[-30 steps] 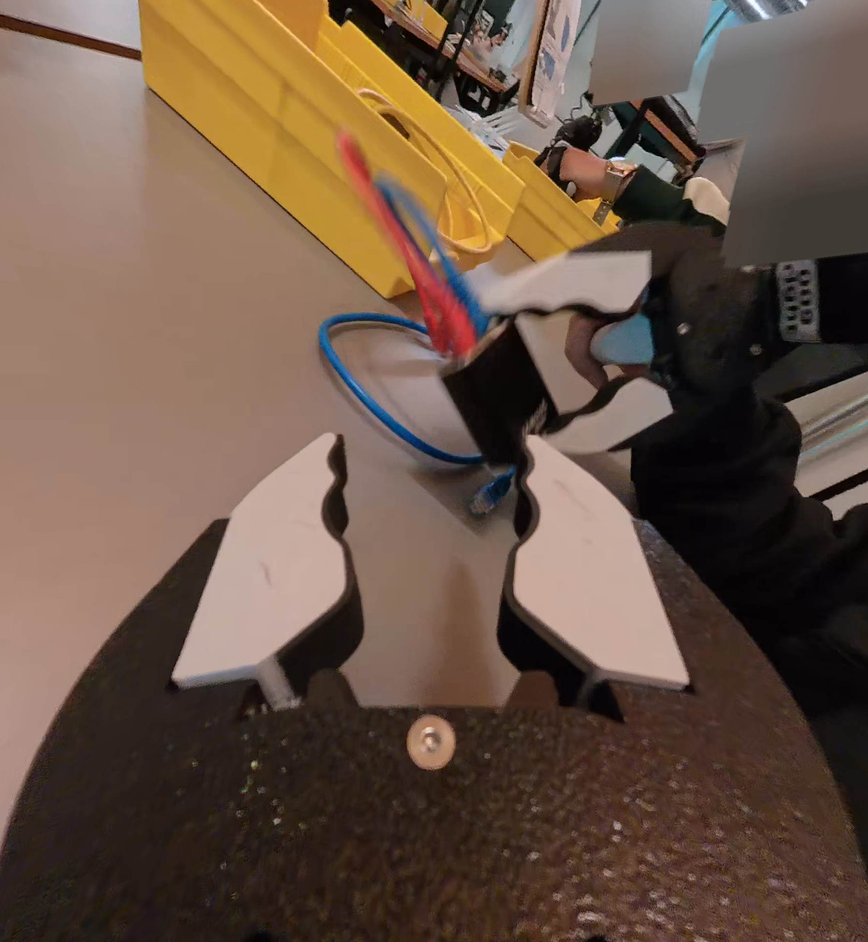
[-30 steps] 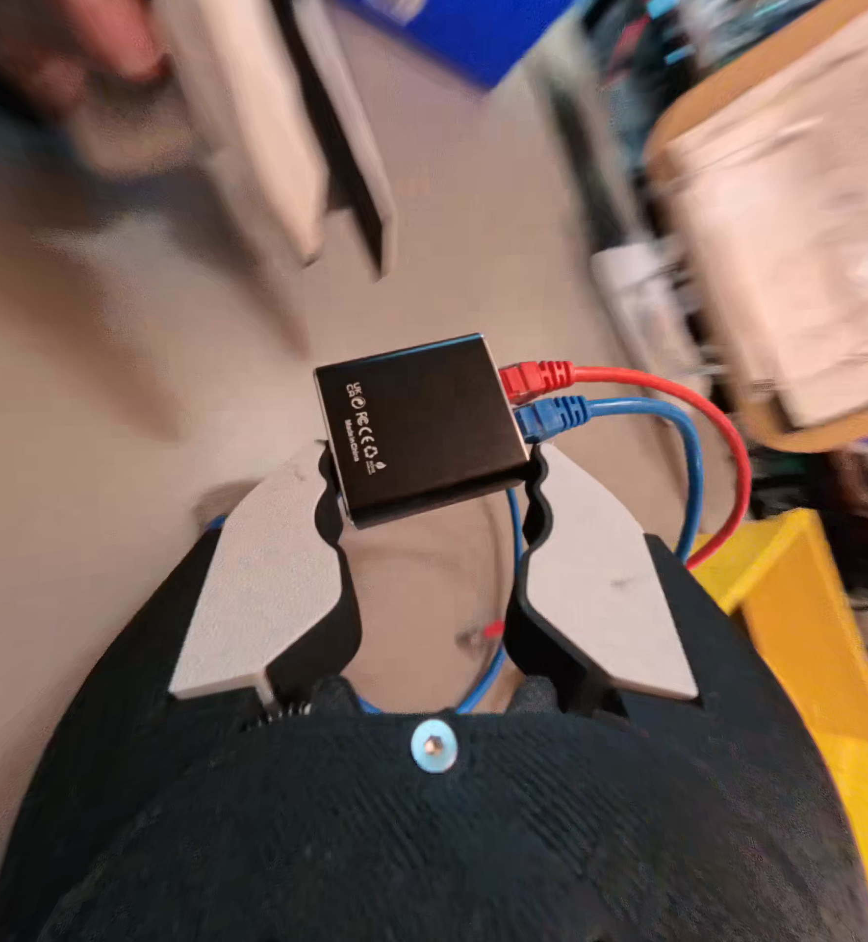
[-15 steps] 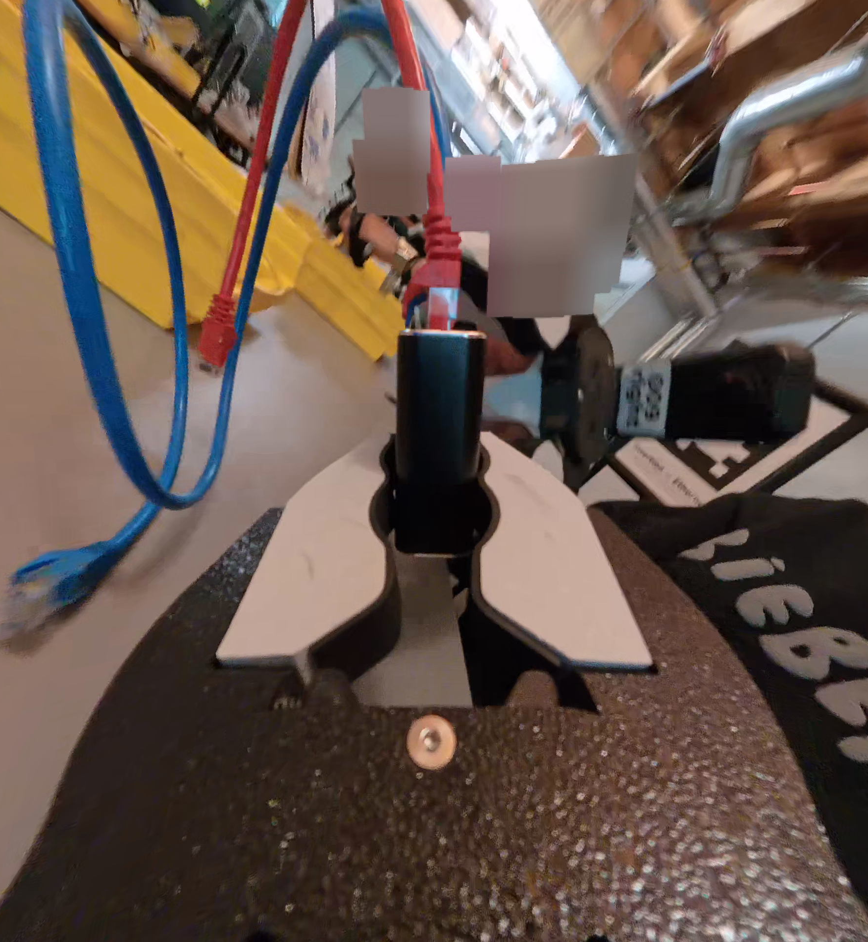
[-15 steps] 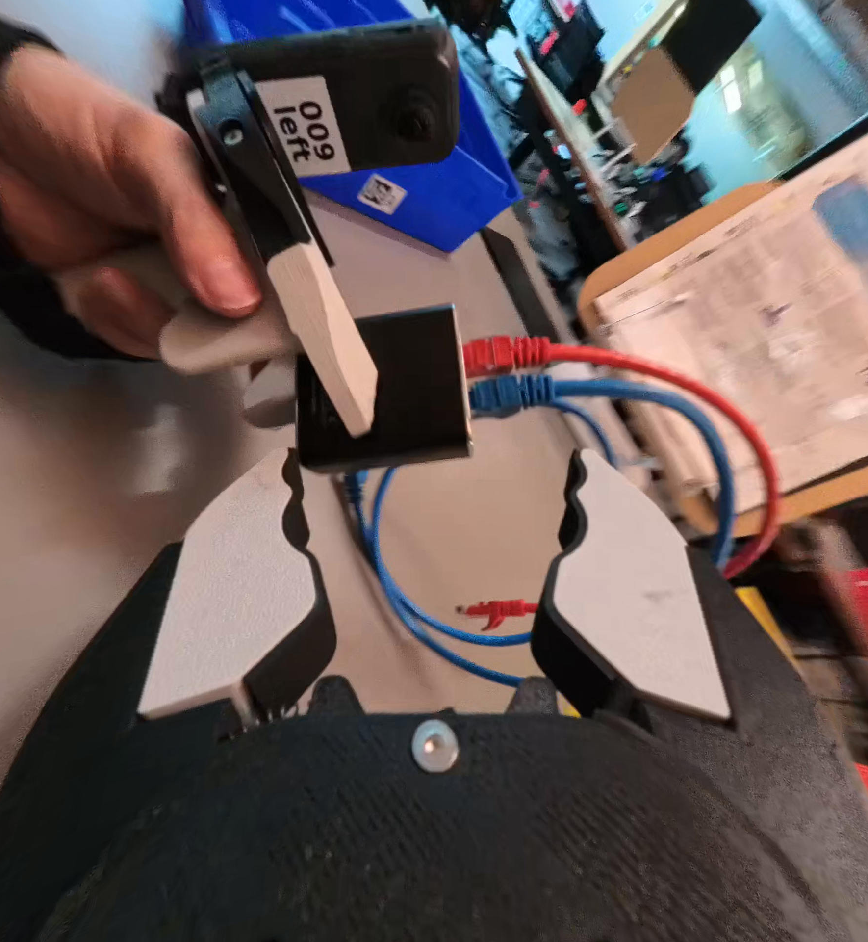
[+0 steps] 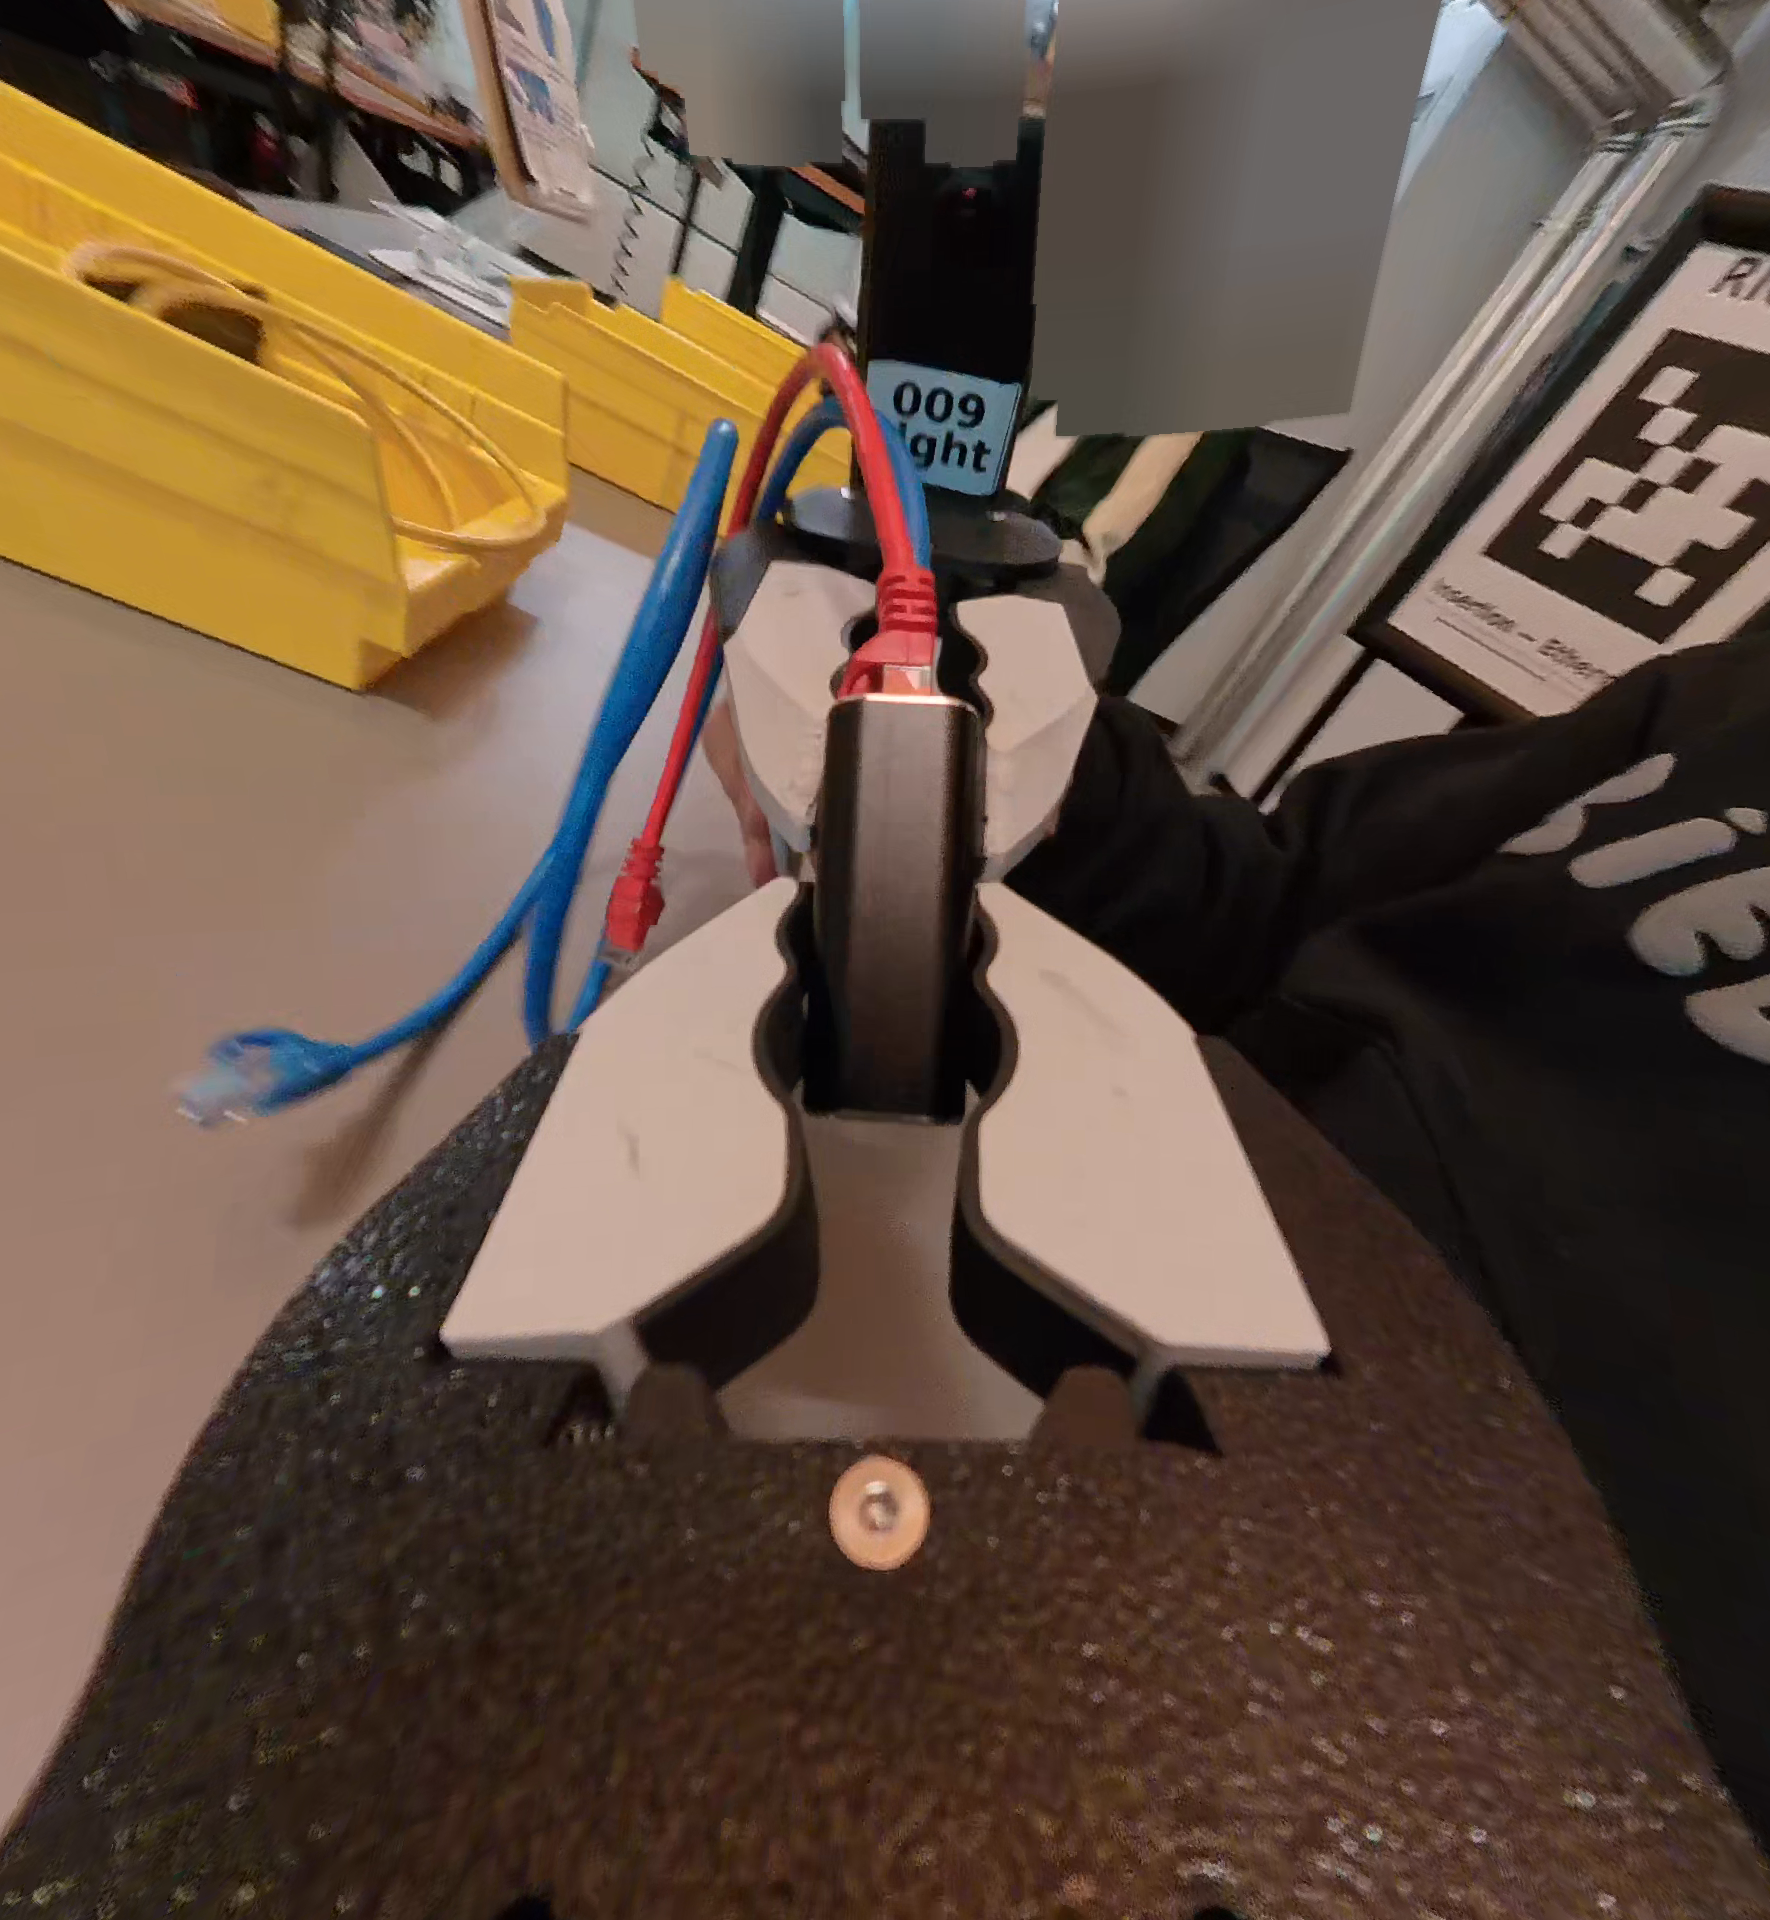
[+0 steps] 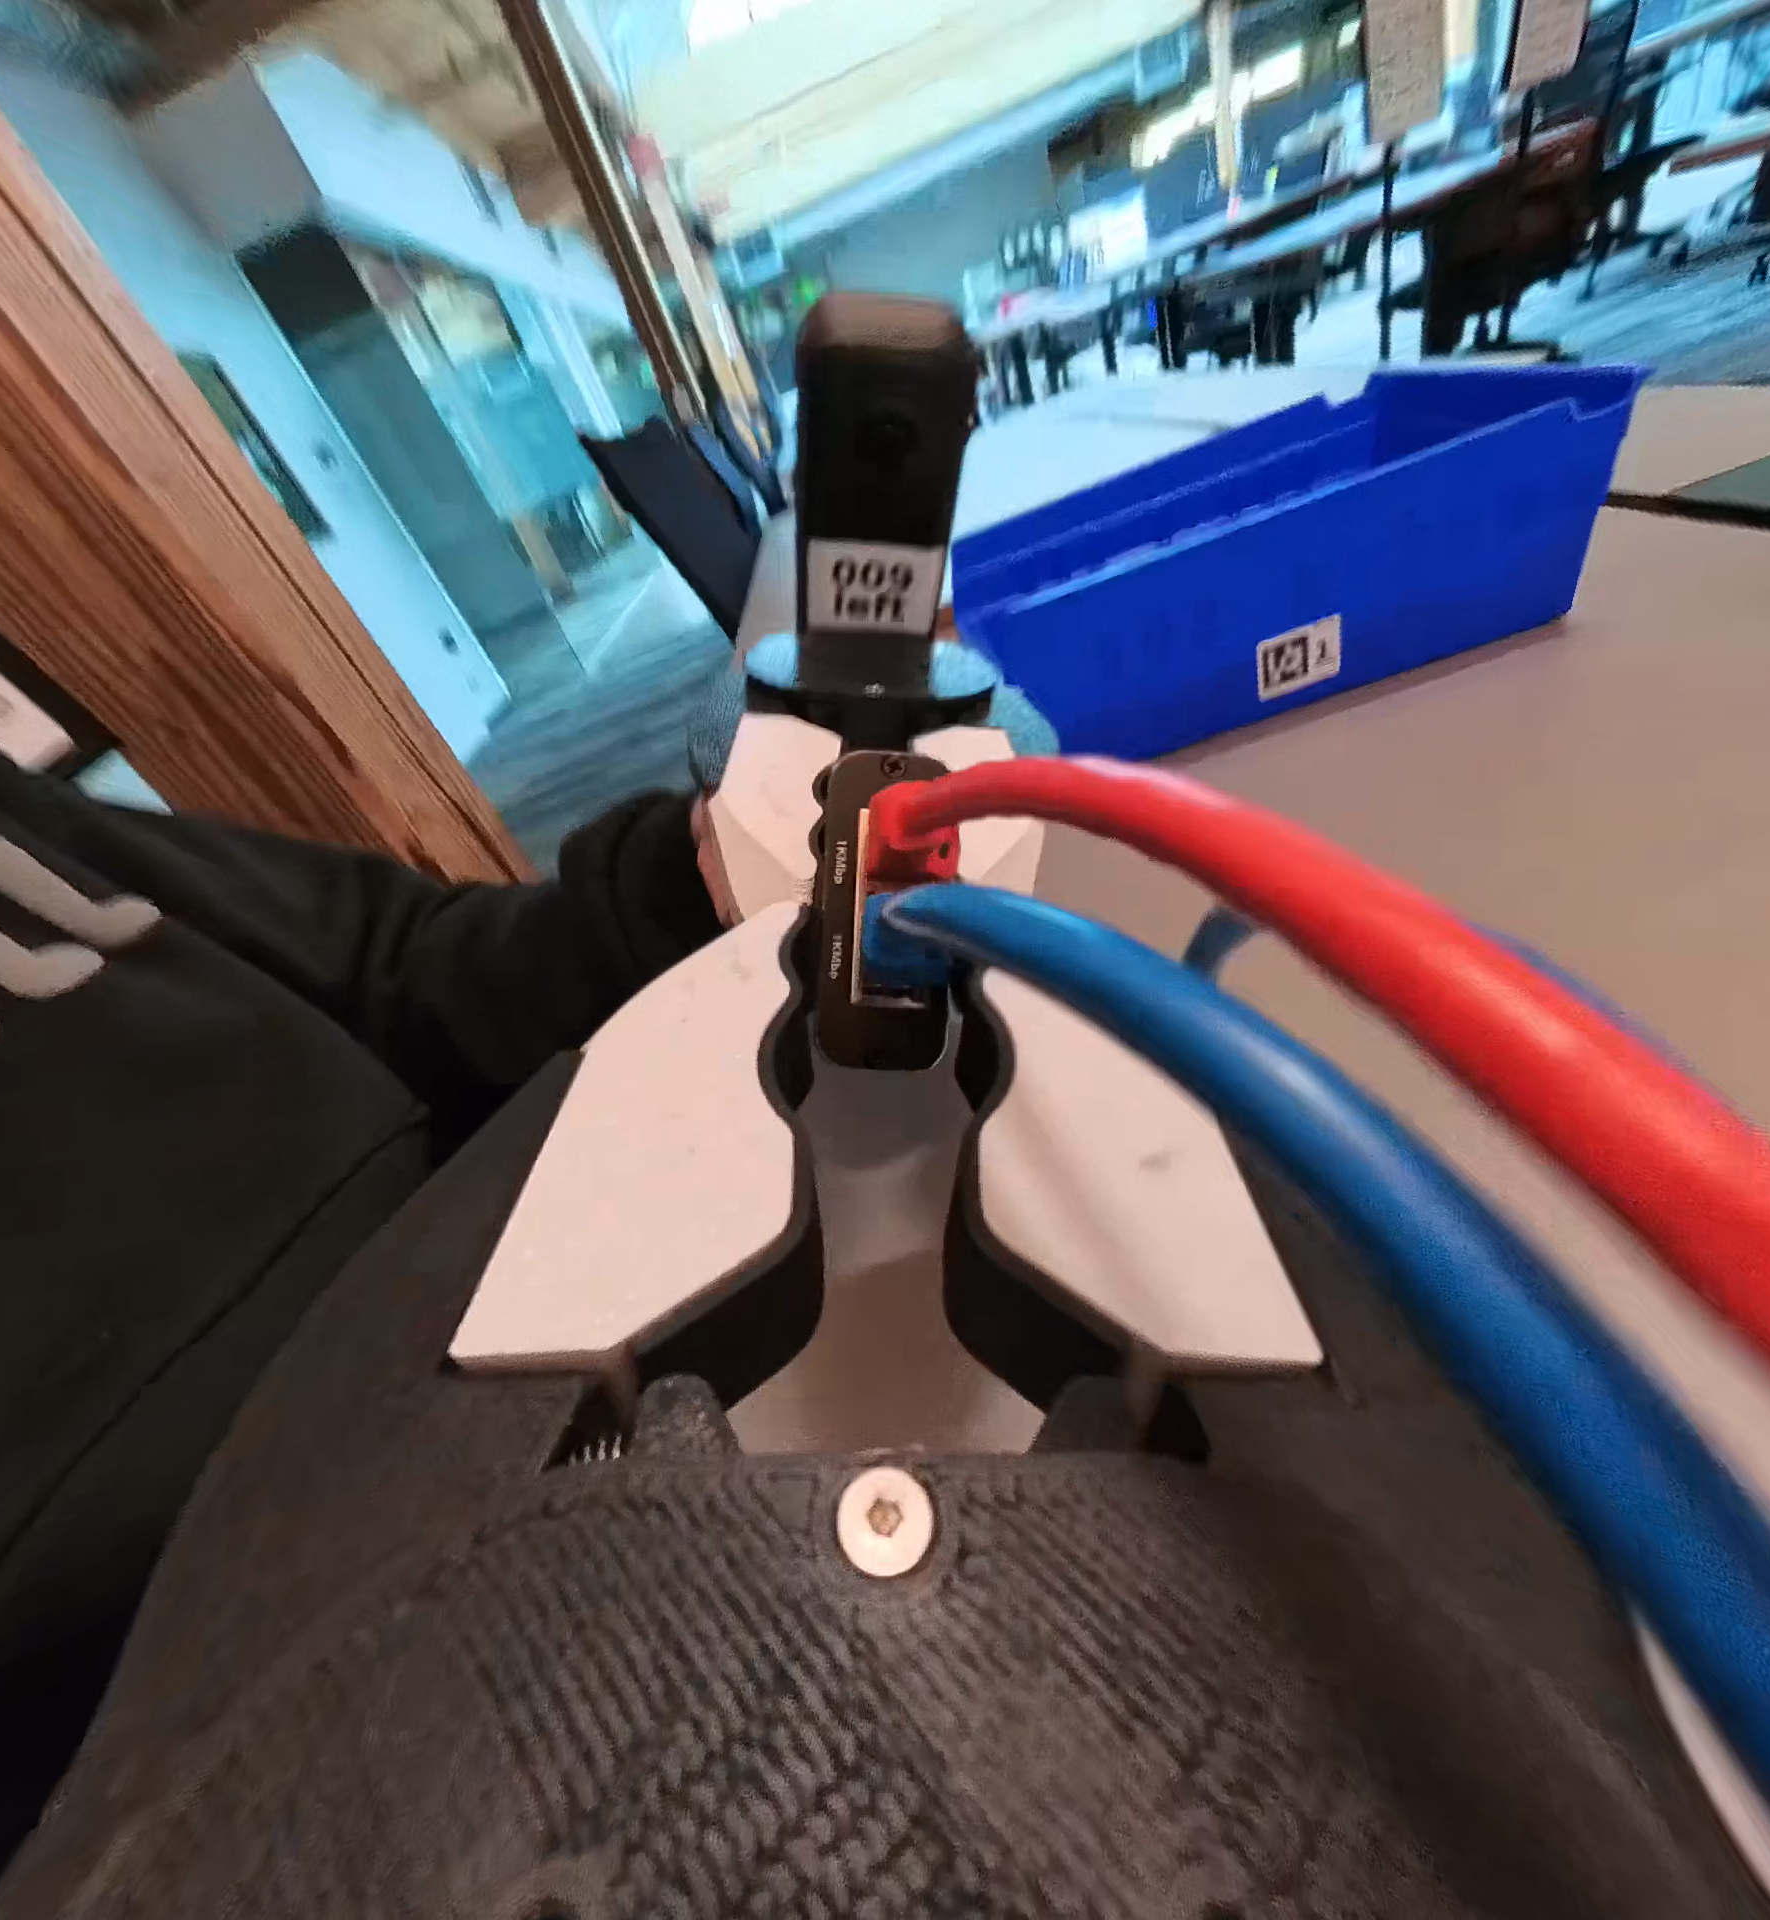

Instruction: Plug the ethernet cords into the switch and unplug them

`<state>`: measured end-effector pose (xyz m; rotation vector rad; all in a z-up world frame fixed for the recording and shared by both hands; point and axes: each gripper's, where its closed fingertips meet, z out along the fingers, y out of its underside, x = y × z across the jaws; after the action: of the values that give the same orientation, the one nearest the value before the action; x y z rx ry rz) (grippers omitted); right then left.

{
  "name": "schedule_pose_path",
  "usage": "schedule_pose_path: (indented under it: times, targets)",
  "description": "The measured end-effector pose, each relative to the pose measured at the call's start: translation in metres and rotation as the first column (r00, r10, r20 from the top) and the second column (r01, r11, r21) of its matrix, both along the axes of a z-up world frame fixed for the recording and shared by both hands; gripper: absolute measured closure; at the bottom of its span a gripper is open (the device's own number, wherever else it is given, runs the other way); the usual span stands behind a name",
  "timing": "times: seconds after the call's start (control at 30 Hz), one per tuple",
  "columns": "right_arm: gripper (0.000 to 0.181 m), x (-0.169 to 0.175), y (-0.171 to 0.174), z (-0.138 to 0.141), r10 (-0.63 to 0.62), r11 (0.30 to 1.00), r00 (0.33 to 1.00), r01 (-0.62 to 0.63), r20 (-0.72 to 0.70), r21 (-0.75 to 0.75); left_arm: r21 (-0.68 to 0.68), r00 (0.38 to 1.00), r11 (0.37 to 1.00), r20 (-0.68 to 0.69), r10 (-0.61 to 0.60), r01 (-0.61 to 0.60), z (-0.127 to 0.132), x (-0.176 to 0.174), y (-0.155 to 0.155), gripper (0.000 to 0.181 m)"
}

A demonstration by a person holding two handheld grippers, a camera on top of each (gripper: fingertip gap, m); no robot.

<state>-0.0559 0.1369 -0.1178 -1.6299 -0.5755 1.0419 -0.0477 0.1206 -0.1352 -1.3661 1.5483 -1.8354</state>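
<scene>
Grey counter (image 5: 133, 831) runs out under both of my tongs, with yellow bins (image 5: 185, 416) along its far edge in the left wrist view and a blue bin (image 6: 1276, 582) on it in the right wrist view. Shelving and desks behind are blurred.

I have the switch (image 5: 896, 894), a slim black box, held on edge above the counter. My left tongs (image 5: 886, 966) are closed on its near end, both fingers pressed against its flat sides. Facing them from the far side, my right tongs (image 5: 907, 727) sit at the port end. In the right wrist view the right tongs (image 6: 881, 997) flank the port face of the switch (image 6: 876, 914), fingers drawn close to its sides, but I cannot tell whether they actually pinch it.

Two cords are plugged in. A red cord (image 6: 1380, 987) sits in the upper port and a blue cord (image 6: 1380, 1195) in the one just below, both sweeping toward the right camera. From the left wrist view, the red cord (image 5: 886, 540) arches up out of the switch and drops down the left side, its free plug (image 5: 637, 904) hanging near the counter. A blue cord (image 5: 652, 665) loops down beside it, and its free plug (image 5: 237, 1075) lies at the counter, slightly blurred.

A dark sleeve (image 5: 1483, 1039) fills the right of the left view.
</scene>
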Motion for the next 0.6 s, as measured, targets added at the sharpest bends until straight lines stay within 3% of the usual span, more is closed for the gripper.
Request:
schedule_pose_path:
  times: [0.1, 0.17, 0.2, 0.27, 0.33, 0.37, 0.47, 0.6]
  targets:
    - [0.158, 0.017, 0.015, 0.020, -0.092, 0.993, 0.949, 0.065, -0.302, -0.098, 0.017, 0.972, 0.985, 0.163, 0.168, -0.173, 0.024, 0.008, 0.017, 0.152]
    - [0.158, 0.036, 0.024, 0.025, -0.194, 0.974, 0.867, 0.113, -0.459, -0.199, 0.154, 0.919, 0.929, 0.267, 0.290, -0.338, 0.030, 0.008, 0.032, 0.138]
    - [0.158, 0.043, 0.028, 0.024, -0.239, 0.961, 0.828, 0.125, -0.508, -0.248, 0.278, 0.895, 0.872, 0.317, 0.314, -0.404, 0.027, 0.007, 0.036, 0.132]
    - [0.158, 0.048, 0.032, 0.018, -0.307, 0.938, 0.779, 0.148, -0.546, -0.315, 0.516, 0.858, 0.692, 0.389, 0.335, -0.504, 0.018, 0.009, 0.042, 0.117]
    - [0.158, 0.044, 0.034, 0.011, -0.347, 0.919, 0.762, 0.162, -0.546, -0.359, 0.623, 0.821, 0.535, 0.441, 0.362, -0.570, 0.016, 0.013, 0.045, 0.112]
    - [0.158, 0.041, 0.034, 0.013, -0.345, 0.919, 0.746, 0.147, -0.569, -0.365, 0.641, 0.814, 0.503, 0.453, 0.363, -0.580, 0.014, 0.017, 0.044, 0.111]
    - [0.158, 0.029, 0.030, 0.019, -0.342, 0.921, 0.714, 0.127, -0.611, -0.368, 0.642, 0.782, 0.453, 0.451, 0.430, -0.619, 0.006, 0.024, 0.050, 0.108]
    - [0.158, 0.025, 0.028, 0.023, -0.360, 0.922, 0.679, 0.153, -0.640, -0.356, 0.525, 0.719, 0.492, 0.532, 0.448, -0.695, 0.018, 0.021, 0.047, 0.111]
